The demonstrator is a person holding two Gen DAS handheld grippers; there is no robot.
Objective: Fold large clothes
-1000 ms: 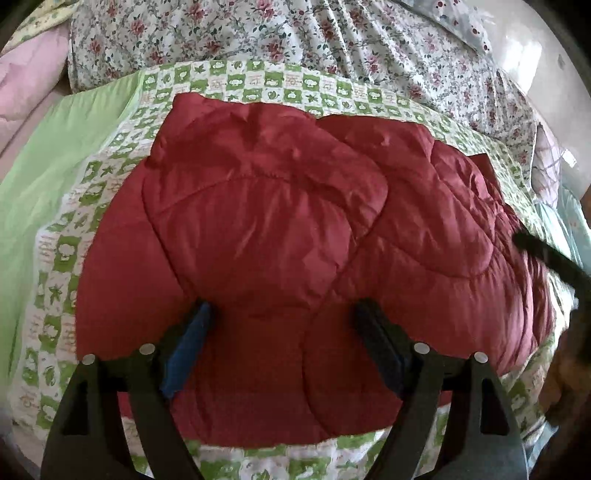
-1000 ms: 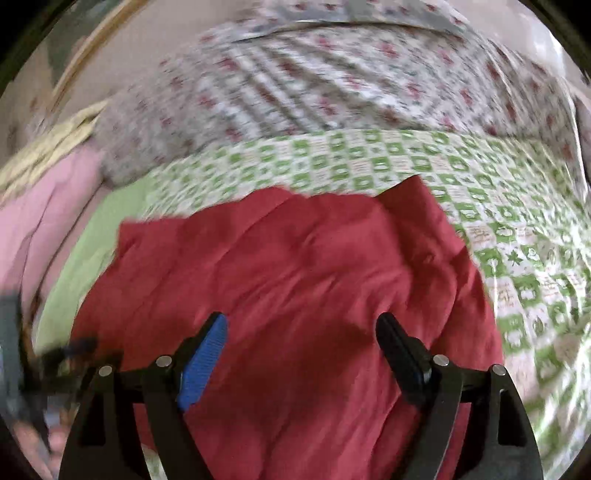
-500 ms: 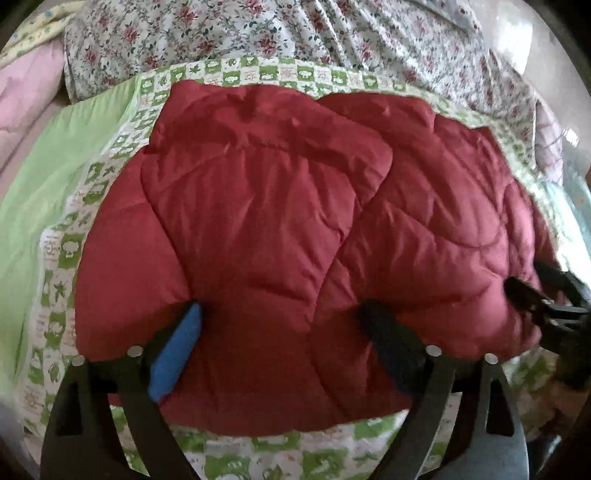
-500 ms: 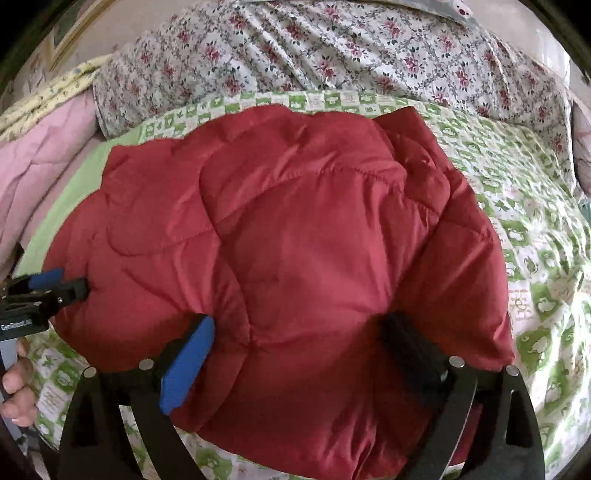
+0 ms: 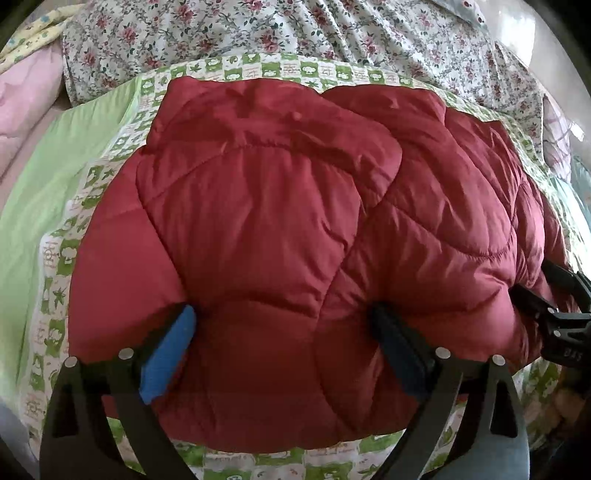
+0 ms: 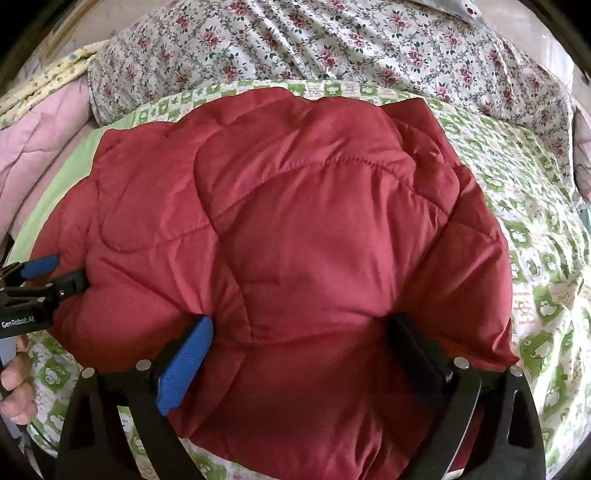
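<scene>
Item: dark red quilted puffer jacket (image 5: 280, 221), folded into a thick padded bundle.
Location: lying on the green-and-white checked bed sheet (image 5: 55, 266), toward the bed's near edge, with a floral quilt (image 5: 258, 33) bunched along the far edge.
Long axis: running side to side across both views, parallel to the near edge of the bed.
Left tongs (image 5: 286, 345): released, the jaws having just been opening wide; the blue pad and the black pad are standing either side of the near fold, with red padding bulging between them but not being pinched.
Right tongs (image 6: 306, 356): likewise released, having just been opening; the jacket's near edge is sitting between the pads, ungripped.
Relation: the bundle is lying directly ahead of and below both tongs, the left pair over its left half, the right pair over its right half; both are about equally near.
Holder: a hand (image 6: 14, 384) is showing at the left margin of the right wrist view.
Judgement: this fold appears laid down and let go; the jacket looks springy and may puff open.
</scene>
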